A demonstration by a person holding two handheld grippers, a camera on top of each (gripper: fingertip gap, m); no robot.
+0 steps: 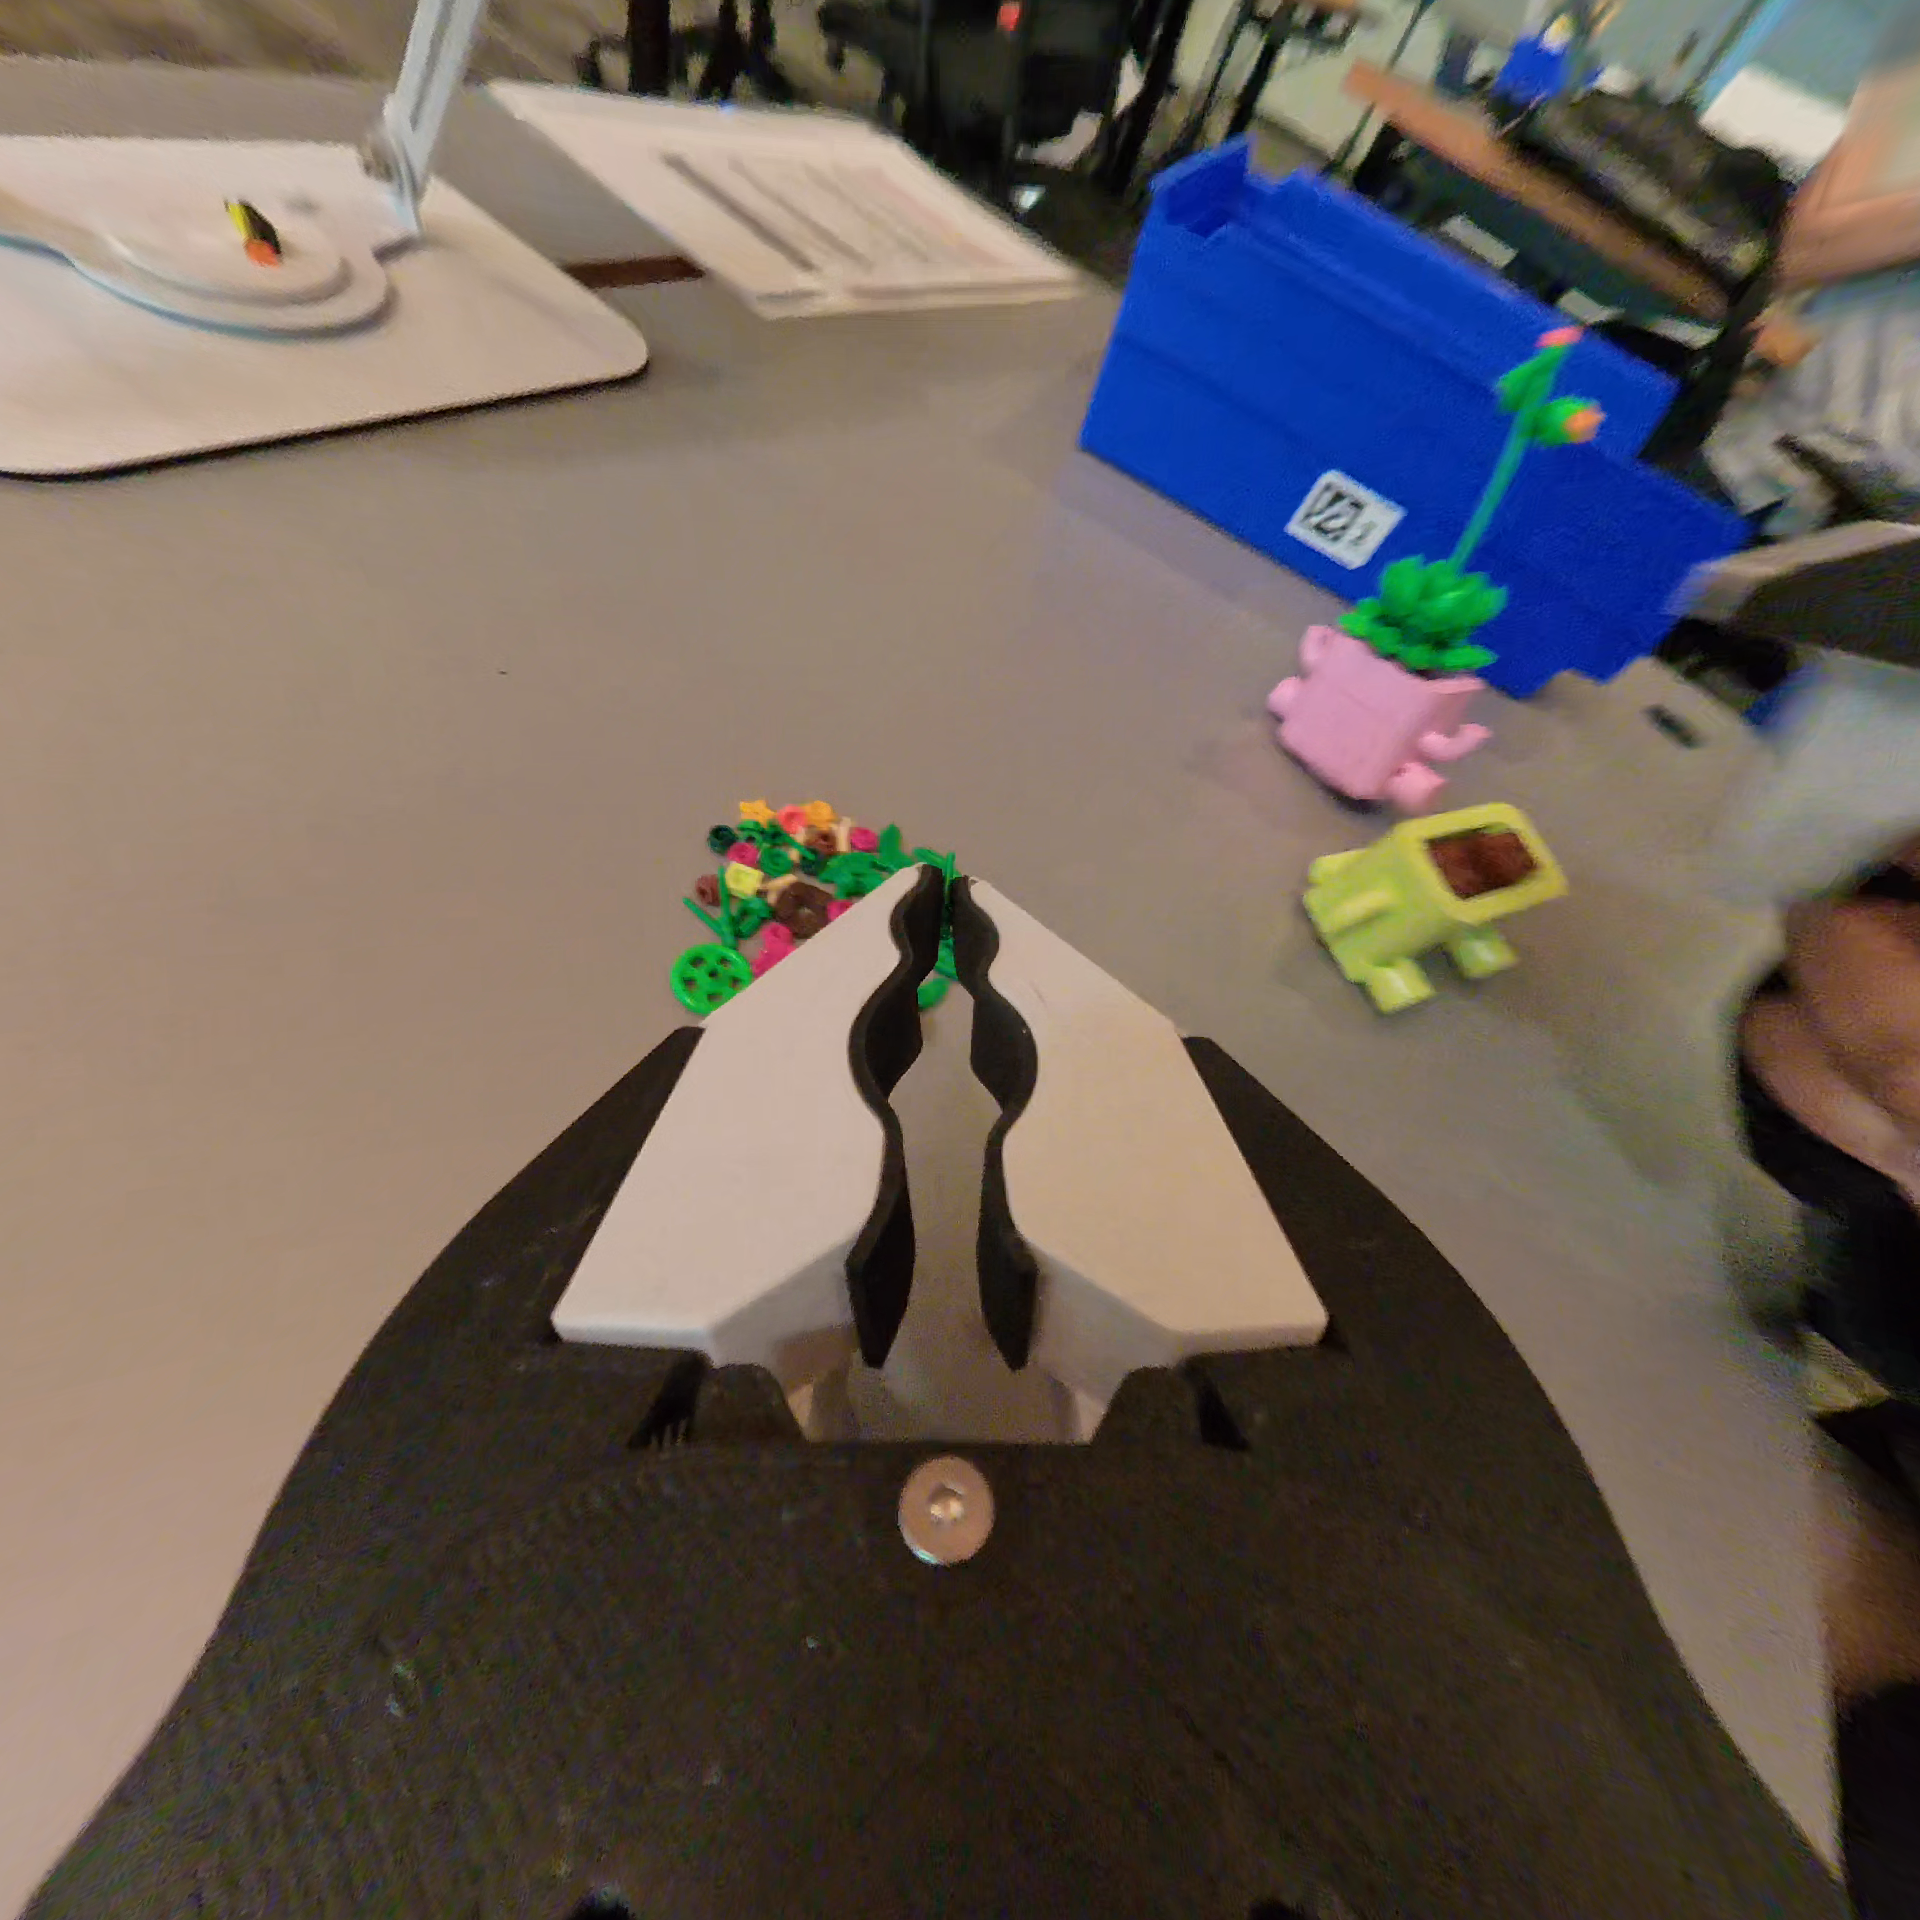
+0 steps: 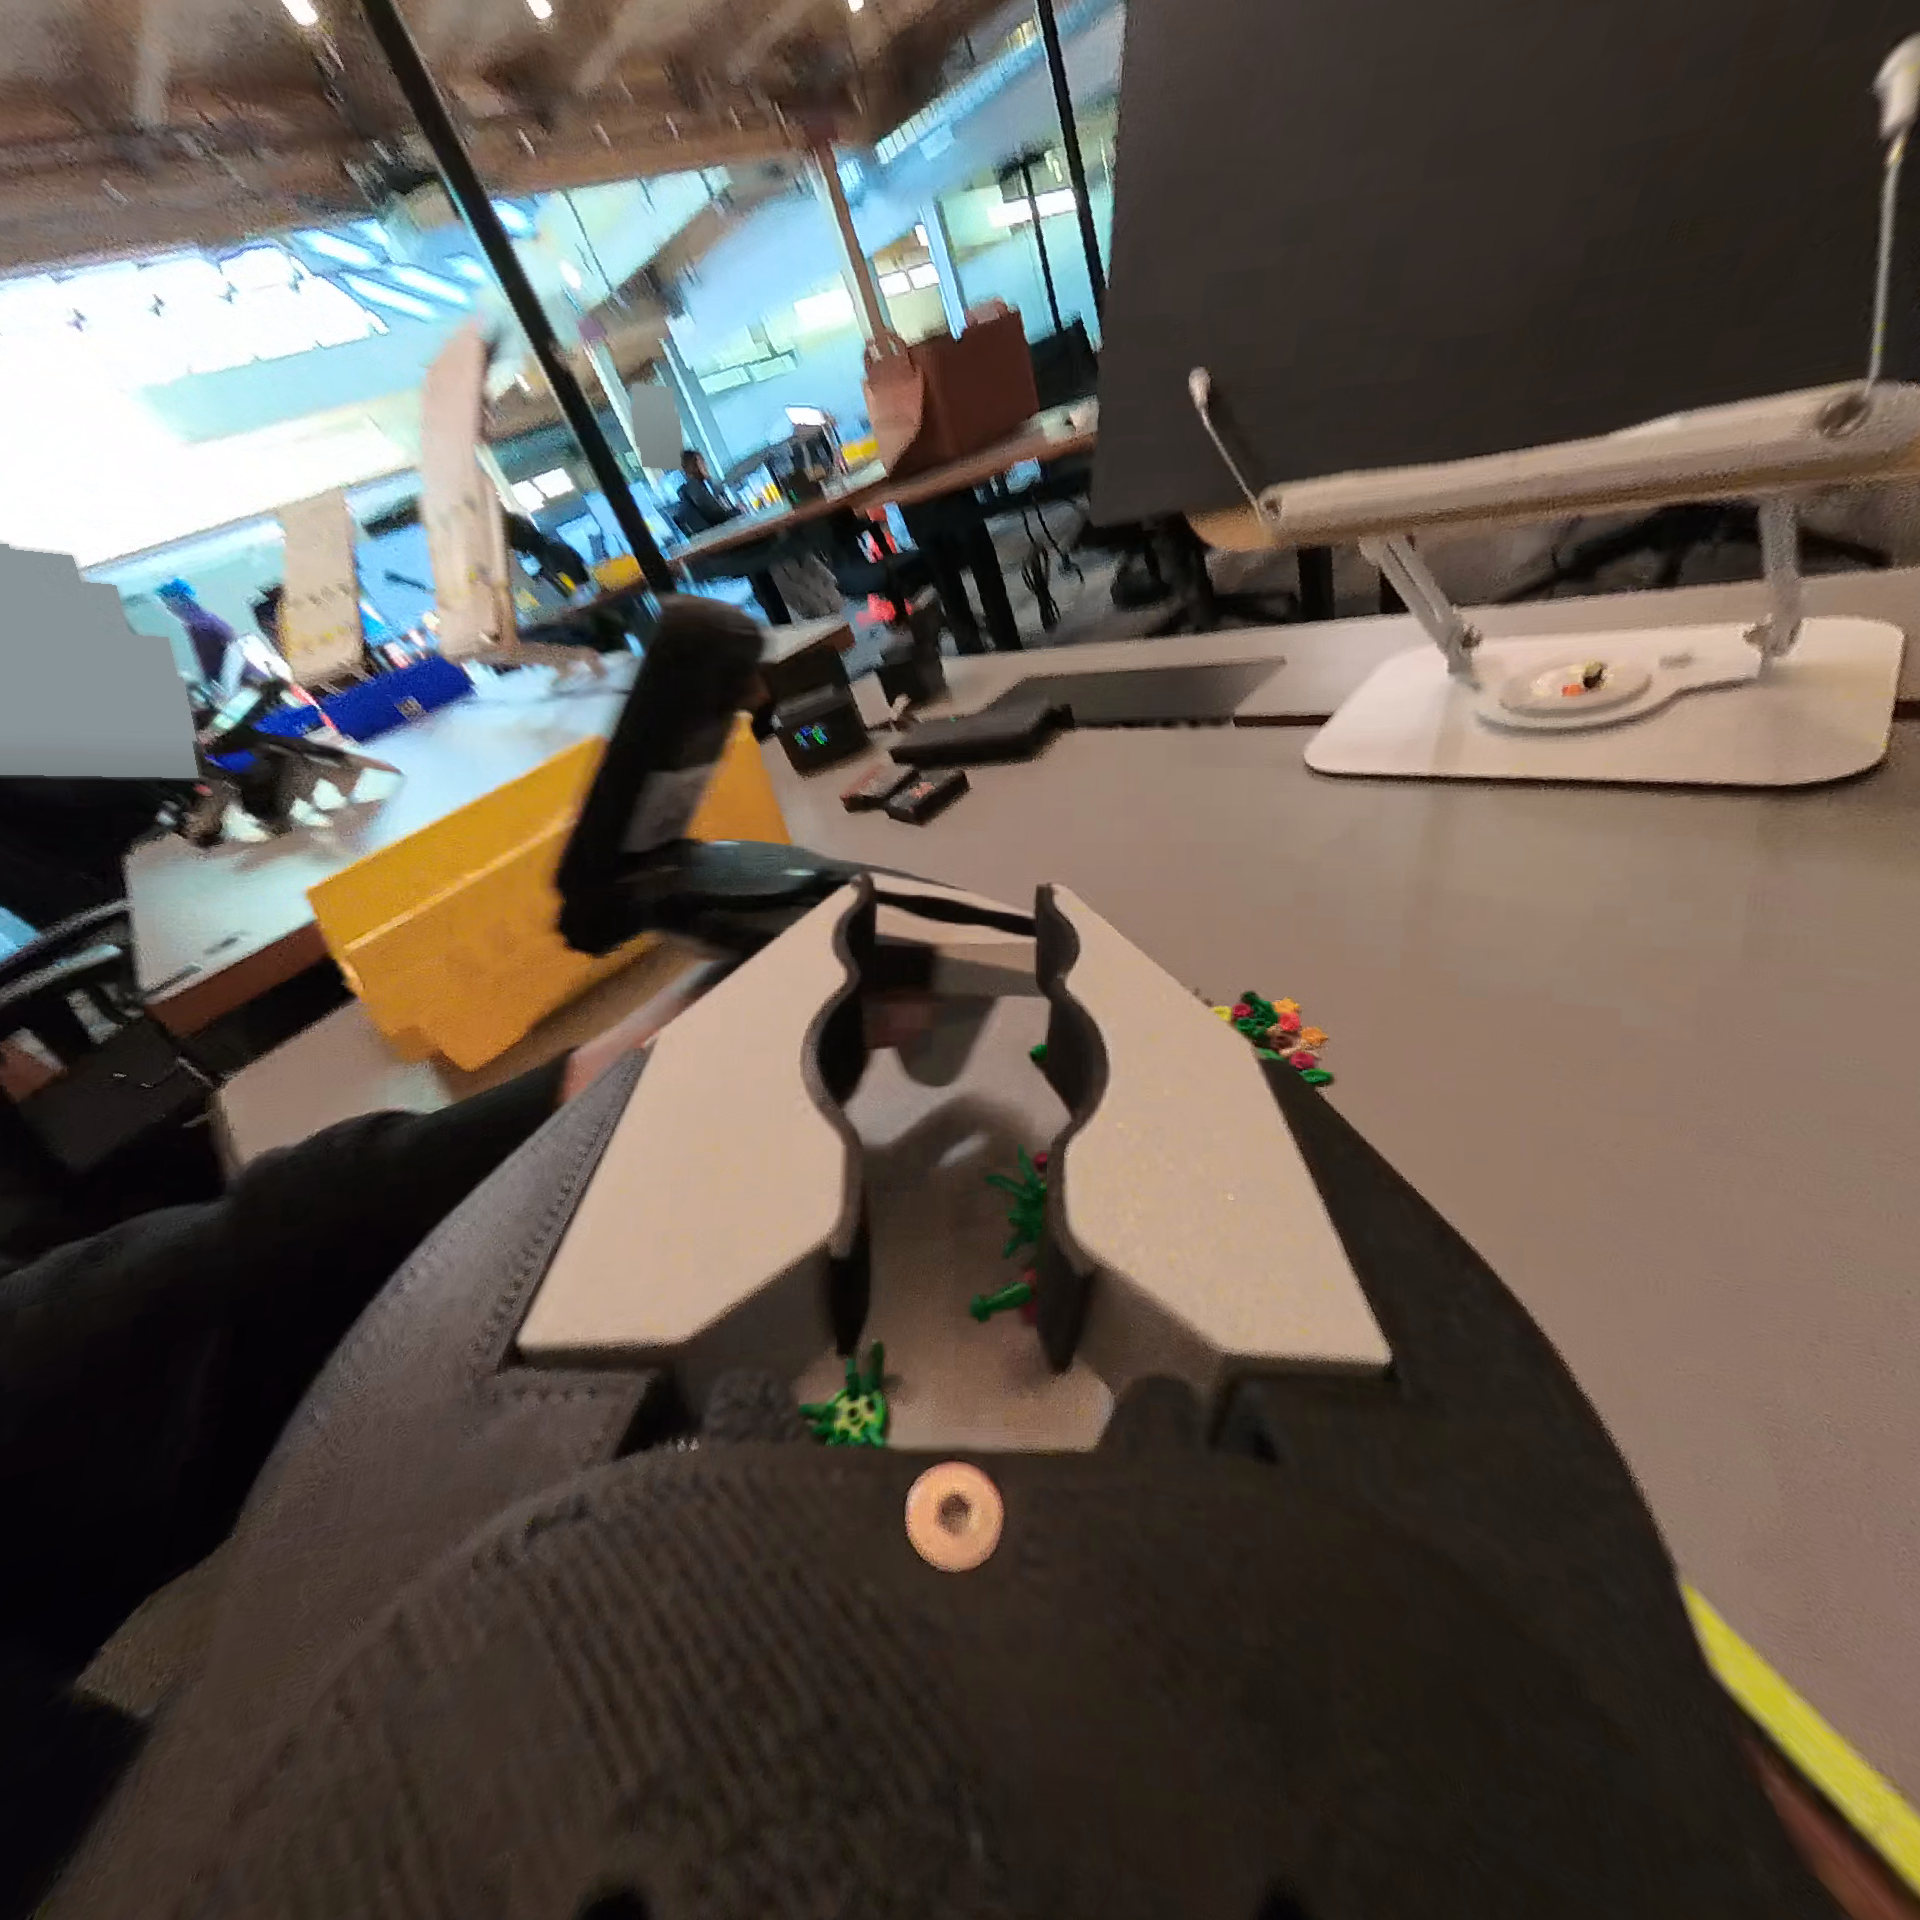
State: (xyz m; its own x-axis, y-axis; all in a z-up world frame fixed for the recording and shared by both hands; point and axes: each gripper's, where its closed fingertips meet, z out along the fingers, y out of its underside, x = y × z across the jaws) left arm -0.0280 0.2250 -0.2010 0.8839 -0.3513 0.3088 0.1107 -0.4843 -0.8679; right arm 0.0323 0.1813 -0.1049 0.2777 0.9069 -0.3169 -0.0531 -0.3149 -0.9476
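Closing in on the heap of tiny toy-brick pieces (image 1: 774, 899), greens, pinks, yellows and browns jumbled near the middle of the grey bench (image 1: 416, 727), the left gripper (image 1: 943, 883) has its tips right at the heap's near-right fringe. Its wavy black pads are pressed almost together at the very end, and there's a sliver of green at that spot. Whether it is pinched or just lying behind the tips, I cannot tell. Bits this small and this tangled look fiddly, the sort that would slip or drag a neighbour along. Off to the right the right gripper (image 2: 951, 904) hangs over the bench with its jaws spread wide and nothing between them. Through the gap you can see a spiky green leaf piece (image 2: 1023, 1195) and a round green wheel-like piece (image 2: 854, 1408) loose on the surface beneath. Further right, toward the bench's right edge, stands a pink brick pot (image 1: 1371, 717) with a leafy rosette and a tall budding stem. Just in front of it is a lime-green pot (image 1: 1434, 904), tilted, showing brown inside. Behind them is a blue bin (image 1: 1351, 395). Along the far edge sit a white stand base (image 1: 260, 343) and a printed sheet (image 1: 810, 197), and a yellow bin (image 2: 499, 935) is at the left edge.
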